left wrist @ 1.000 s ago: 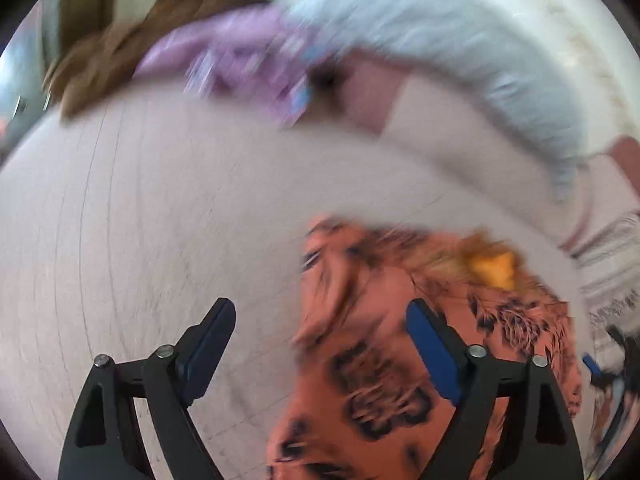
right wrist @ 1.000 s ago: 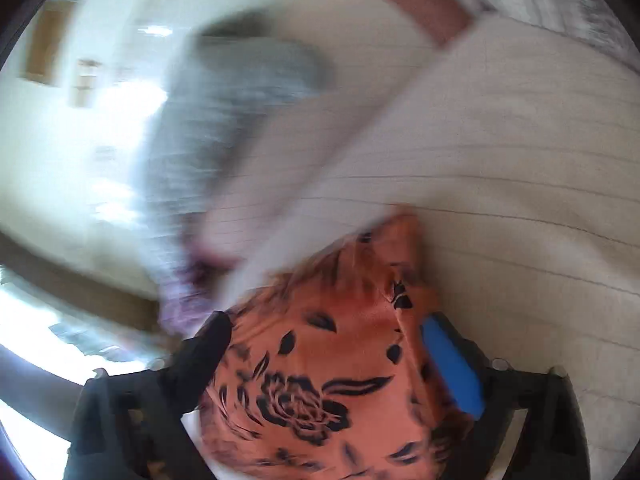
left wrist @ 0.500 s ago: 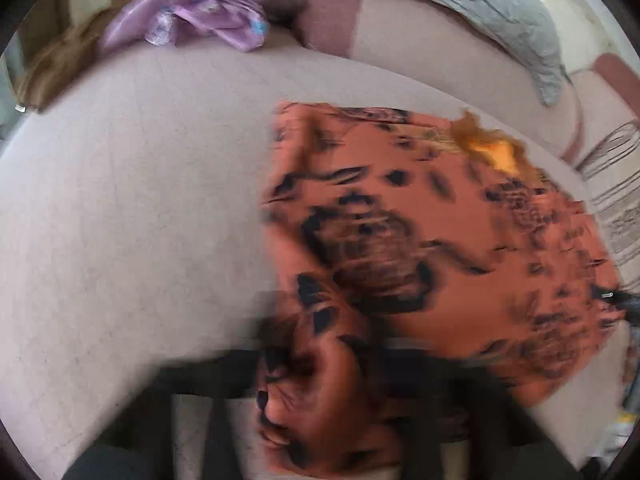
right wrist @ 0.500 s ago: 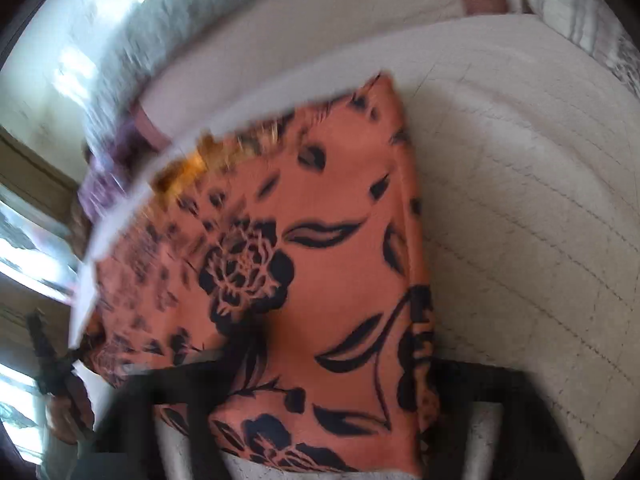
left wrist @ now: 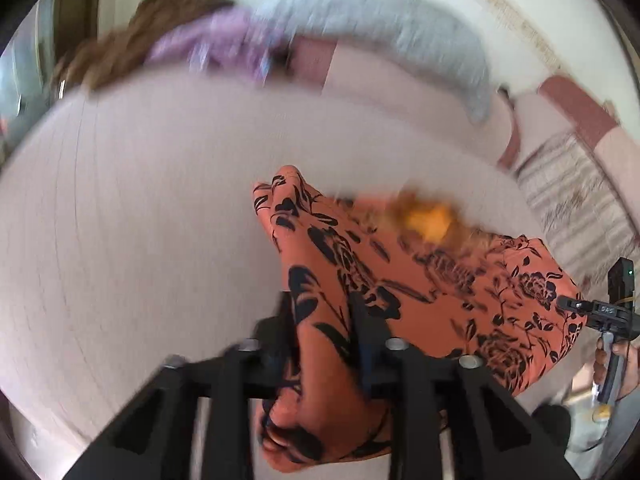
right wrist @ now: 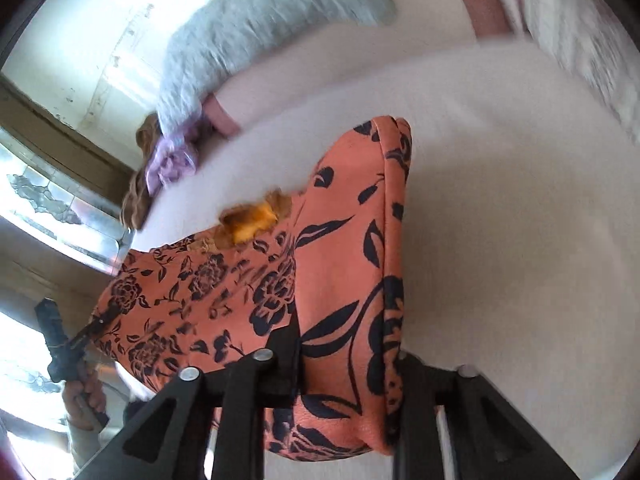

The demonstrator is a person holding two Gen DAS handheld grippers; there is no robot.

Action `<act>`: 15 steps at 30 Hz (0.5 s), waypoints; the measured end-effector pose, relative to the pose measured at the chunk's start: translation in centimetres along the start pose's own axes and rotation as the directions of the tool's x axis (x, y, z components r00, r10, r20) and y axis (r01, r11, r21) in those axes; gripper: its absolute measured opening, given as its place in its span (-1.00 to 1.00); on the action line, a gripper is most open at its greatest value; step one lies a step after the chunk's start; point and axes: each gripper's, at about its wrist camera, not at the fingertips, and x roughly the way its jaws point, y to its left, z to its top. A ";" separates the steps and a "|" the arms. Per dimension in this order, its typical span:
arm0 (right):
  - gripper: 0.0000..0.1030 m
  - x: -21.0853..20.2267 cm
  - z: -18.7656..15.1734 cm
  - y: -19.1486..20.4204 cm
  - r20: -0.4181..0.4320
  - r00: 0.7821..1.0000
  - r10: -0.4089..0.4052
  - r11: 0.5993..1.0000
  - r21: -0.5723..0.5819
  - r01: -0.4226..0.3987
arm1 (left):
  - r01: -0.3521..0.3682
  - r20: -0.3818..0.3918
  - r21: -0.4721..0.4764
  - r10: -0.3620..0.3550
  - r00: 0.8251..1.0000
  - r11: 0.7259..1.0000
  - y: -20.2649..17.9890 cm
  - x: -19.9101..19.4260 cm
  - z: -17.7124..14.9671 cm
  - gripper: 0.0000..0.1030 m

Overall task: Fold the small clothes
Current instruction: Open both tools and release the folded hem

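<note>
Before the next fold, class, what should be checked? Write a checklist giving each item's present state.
1. Left gripper: orange garment sits between its fingers, which are opening: ok.
2. Right gripper: same garment between its opening fingers: ok.
3. Garment lying flat: not ok, bunched at both grips.
4. Pale bed cover beside garment bare: ok.
5. Lilac cloth apart from garment: ok.
6. Yellow patch at garment's edge: cannot tell, blurred.

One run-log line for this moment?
left claw: gripping orange floral garment | right claw: gripping it too | jaws opening | surface: pale bed
</note>
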 end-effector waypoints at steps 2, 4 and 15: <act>0.64 2.2 -4.4 -3.3 -0.082 0.997 -0.006 0.999 0.049 0.010 | -0.092 -0.160 -0.027 0.087 0.983 0.995 2.3 3.5 -3.6 -0.06; 0.48 3.7 -7.6 -7.1 -0.119 0.992 -0.038 0.985 0.164 0.057 | -0.046 -0.035 -0.059 0.044 0.998 0.997 3.0 1.2 -4.3 -0.02; 0.50 -2.1 -3.7 -5.9 0.185 0.981 -0.054 0.988 0.152 0.026 | -0.038 0.038 0.013 0.037 0.999 0.999 0.1 1.9 3.1 0.04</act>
